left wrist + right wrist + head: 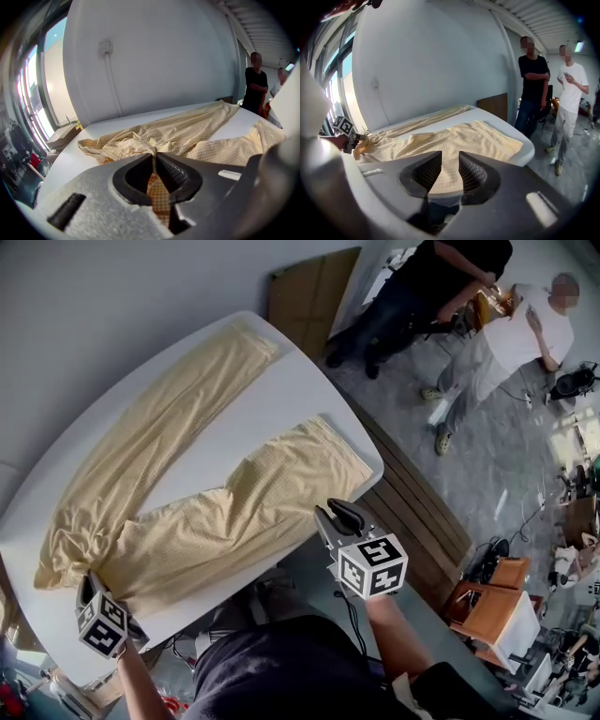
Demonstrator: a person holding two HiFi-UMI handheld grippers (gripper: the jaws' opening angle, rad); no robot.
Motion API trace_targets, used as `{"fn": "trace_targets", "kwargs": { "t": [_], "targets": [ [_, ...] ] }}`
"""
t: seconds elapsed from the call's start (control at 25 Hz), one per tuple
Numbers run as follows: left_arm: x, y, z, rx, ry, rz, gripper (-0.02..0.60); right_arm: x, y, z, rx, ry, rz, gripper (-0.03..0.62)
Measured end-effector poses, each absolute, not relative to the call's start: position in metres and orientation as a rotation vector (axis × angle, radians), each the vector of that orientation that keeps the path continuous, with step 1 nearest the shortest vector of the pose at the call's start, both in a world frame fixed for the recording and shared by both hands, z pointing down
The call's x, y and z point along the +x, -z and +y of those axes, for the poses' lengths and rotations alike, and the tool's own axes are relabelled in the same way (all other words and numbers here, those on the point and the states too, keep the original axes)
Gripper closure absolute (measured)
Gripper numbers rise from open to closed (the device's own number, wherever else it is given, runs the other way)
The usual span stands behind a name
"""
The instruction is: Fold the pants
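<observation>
Currently the pale yellow checked pants [187, 493] lie spread on the white round-cornered counter [272, 409], the two legs opening in a V. One leg runs toward the counter's far end and the other reaches toward its right edge. The waist end is bunched and wrinkled at the near left corner. The left hand-held gripper [89, 585] sits at that bunched waist. In the left gripper view its jaws [153, 159] stand narrow and pinch a fold of the checked fabric [187, 131], which rises as a thin ridge between the pads and continues below them. The right hand-held gripper [330, 514] is held off the counter's near right edge, just beside the hem of the nearer leg and apart from the cloth. In the right gripper view its jaws [446, 161] stand partly apart with nothing between the ribbed pads, and the nearer leg [454, 136] lies flat on the counter beyond them. The left hand-held gripper's marker cube [343, 125] shows at the far left of that view, by the gathered waist. Beyond the counter a brown board [309, 292] leans against the wall. Two people stand on the grey floor, one in dark clothes [422, 296] and one in a white shirt [511, 338].
</observation>
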State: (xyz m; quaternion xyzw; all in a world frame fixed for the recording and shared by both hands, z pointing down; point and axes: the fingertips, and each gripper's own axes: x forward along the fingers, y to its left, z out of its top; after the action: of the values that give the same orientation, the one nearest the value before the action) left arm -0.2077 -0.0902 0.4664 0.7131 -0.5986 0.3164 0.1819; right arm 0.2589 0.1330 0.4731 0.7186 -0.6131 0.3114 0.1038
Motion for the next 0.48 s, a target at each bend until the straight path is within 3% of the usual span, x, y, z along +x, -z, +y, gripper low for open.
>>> {"fn": "trace_targets", "kwargs": {
  "t": [0.24,0.48],
  "targets": [
    [-0.202,-0.461,-0.092,1.996,-0.923,-1.737,0.552,0.306,-0.485,0.157,2.215,-0.95,-1.641,0.474],
    [-0.191,-0.463,-0.094,1.995,-0.977,-1.742,0.552,0.31,-0.498,0.162,2.201,-0.981,-1.574,0.453]
  ]
}}
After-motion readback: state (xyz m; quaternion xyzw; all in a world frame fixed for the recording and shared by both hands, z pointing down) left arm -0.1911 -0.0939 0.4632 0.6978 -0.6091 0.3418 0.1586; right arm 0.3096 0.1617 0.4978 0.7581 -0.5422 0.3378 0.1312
